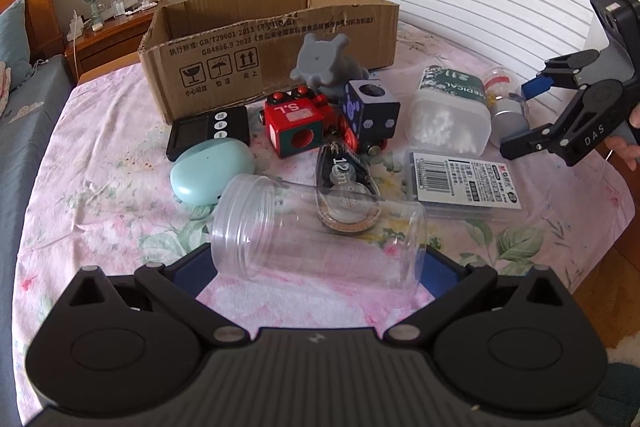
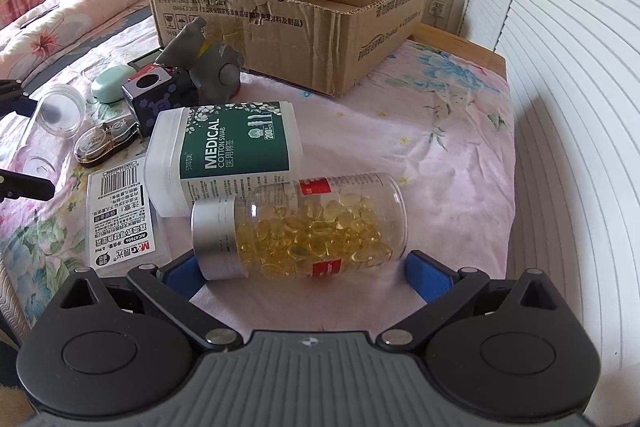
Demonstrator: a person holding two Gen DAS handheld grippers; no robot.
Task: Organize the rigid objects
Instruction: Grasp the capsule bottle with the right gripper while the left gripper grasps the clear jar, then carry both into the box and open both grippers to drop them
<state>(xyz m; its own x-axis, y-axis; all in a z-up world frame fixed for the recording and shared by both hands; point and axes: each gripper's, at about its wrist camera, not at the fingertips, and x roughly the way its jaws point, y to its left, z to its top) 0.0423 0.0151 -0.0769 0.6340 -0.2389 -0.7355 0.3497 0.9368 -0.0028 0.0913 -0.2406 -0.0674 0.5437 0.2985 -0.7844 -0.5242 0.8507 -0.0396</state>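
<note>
The open cardboard box (image 1: 276, 43) sits at the back of your floral-sheeted table (image 1: 100, 195), with the loose items lying in front of it. Your left gripper (image 1: 316, 273) is spread wide around the empty clear jar (image 1: 316, 231) lying on its side. Your right gripper (image 2: 304, 269) is equally wide, flanking the capsule bottle (image 2: 300, 227), which lies touching the cotton swab box (image 2: 224, 155).
</note>
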